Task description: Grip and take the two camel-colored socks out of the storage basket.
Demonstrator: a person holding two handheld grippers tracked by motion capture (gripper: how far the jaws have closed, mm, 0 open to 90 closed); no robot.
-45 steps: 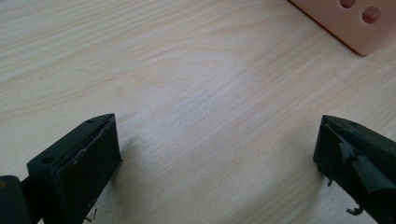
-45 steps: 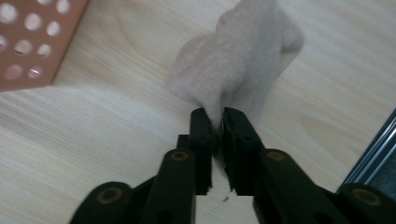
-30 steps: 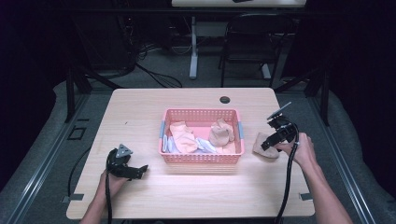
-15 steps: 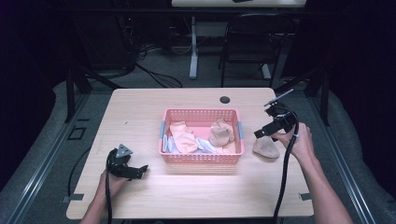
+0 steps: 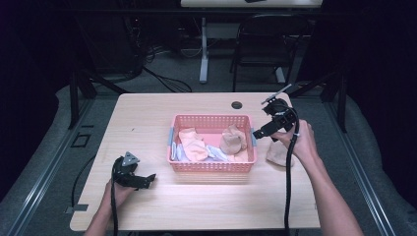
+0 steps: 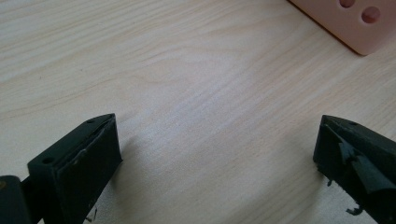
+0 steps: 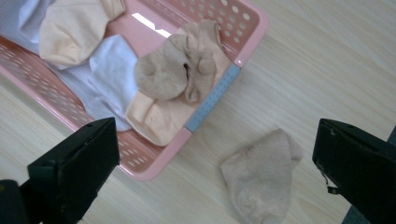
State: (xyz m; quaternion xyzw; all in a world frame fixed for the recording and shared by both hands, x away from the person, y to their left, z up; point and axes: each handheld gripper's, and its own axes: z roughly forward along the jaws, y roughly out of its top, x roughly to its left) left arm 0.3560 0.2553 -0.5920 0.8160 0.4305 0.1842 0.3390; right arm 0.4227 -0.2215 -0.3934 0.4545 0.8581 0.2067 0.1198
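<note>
High view: R claw [image 5: 260,132] above sock [image 5: 279,154], apart

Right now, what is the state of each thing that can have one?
Left gripper: open, empty, low over the table.
Right gripper: open, empty, above the sock.
Tan sock: crumpled on the table, outside the basket.
Pink basket: upright, holding several socks.

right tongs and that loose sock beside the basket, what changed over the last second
The right tongs let go of the tan sock, rose off it and swung toward the pink basket. They now hang open above the basket's right end, and the sock lies loose on the table to the basket's right. The left tongs, the basket and the socks inside it stayed put.
</note>
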